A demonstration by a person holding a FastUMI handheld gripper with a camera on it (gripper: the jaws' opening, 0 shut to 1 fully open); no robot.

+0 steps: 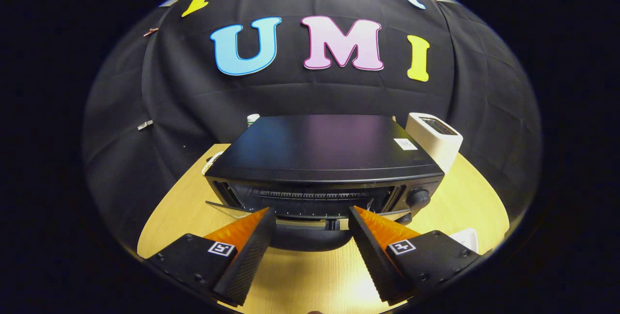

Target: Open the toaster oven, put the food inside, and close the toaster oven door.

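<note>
1. Two fingers of the gripper (pixel 312 217) sit closest to the camera. They are spread wide apart and hold nothing.
2. Each finger (pixel 242 251) has a small black-and-white square tag on its top.
3. Light wood shows between the fingers. This is the surface (pixel 310 275) that carries everything.
4. Just ahead of the fingers, at 12 o'clock, stands the black toaster oven (pixel 319 154). It is big and boxy, with a flat shiny top.
5. Its glass door (pixel 227 209) hangs partly open, tipped down toward the fingers. The door's edge shows near the left fingertip.
6. The door's handle (pixel 312 222) lies between the two fingertips. I cannot tell if either finger touches it.
7. Inside the oven a dark rack (pixel 315 195) runs from side to side.
8. A round black knob (pixel 418 198) sits on the oven's front, at about 1 o'clock from the right fingertip.
9. A small white sticker (pixel 405 144) is on the oven's top, near its right edge.
10. A white toaster (pixel 434 139) stands just beside the oven at 2 o'clock, farther back.
11. Something small with a green and white top (pixel 253 119) peeks up behind the oven at 11 o'clock.
12. A white thing (pixel 467 237) lies on the surface close to the right finger. It is too hidden to name.
</note>
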